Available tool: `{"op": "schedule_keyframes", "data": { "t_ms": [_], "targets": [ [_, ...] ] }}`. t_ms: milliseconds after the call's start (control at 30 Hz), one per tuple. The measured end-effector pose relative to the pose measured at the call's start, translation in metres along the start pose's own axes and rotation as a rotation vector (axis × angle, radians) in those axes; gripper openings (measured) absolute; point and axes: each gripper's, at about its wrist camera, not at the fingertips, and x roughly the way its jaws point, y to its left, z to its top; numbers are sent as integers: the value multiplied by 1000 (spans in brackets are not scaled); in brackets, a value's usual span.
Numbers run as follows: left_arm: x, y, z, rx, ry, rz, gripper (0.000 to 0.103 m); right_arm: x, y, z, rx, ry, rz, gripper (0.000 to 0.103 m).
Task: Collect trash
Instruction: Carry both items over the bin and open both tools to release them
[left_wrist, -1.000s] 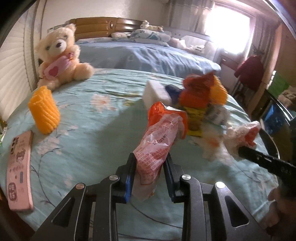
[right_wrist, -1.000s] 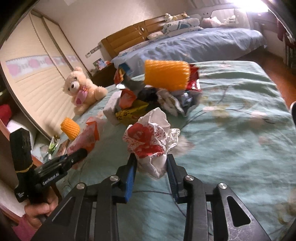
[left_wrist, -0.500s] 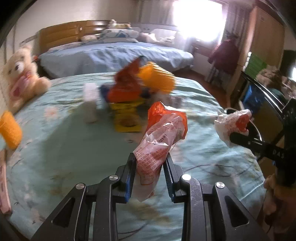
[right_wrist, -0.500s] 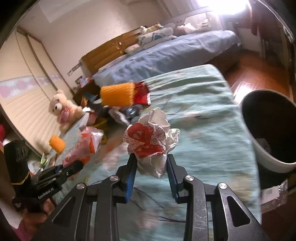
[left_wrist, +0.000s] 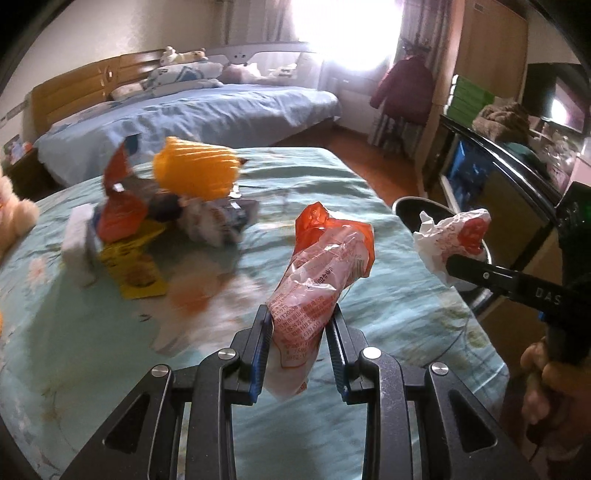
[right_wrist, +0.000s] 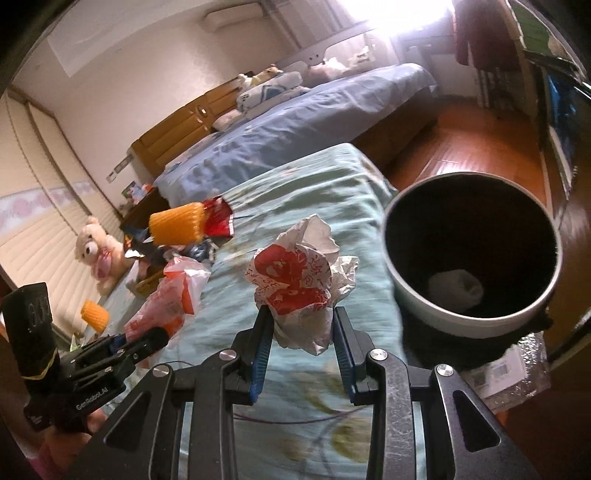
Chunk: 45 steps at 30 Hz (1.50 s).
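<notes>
My left gripper (left_wrist: 298, 325) is shut on an orange and clear plastic snack bag (left_wrist: 319, 273), held above the teal bed cover. The bag also shows in the right wrist view (right_wrist: 166, 299). My right gripper (right_wrist: 302, 328) is shut on a crumpled white and red paper wrapper (right_wrist: 299, 280), which also shows in the left wrist view (left_wrist: 452, 236). A round bin (right_wrist: 469, 325) with a black inside stands just right of the wrapper, off the bed's edge; a white wad lies in its bottom.
A trash pile with an orange foam net (left_wrist: 195, 171), a yellow packet (left_wrist: 133, 266) and a white box (left_wrist: 79, 247) lies on the bed. A teddy bear (right_wrist: 94, 251) sits far left. A second bed (left_wrist: 192, 114) and wooden floor (right_wrist: 476, 144) lie beyond.
Both grippers swung right with their loads. The bin has come into the right wrist view and now lies close beside the wrapper. The trash pile slid left in both views.
</notes>
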Motion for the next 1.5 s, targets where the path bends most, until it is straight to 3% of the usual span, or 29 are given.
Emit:
{"op": "schedule_keyframes", "data": {
  "t_ms": [867, 1500],
  "targets": [
    [48, -62, 35, 103, 18, -73, 28, -24, -65, 13, 94, -48, -123, 33],
    [112, -115, 76, 193, 65, -135, 29, -18, -124, 43, 128, -41, -237, 36]
  ]
}}
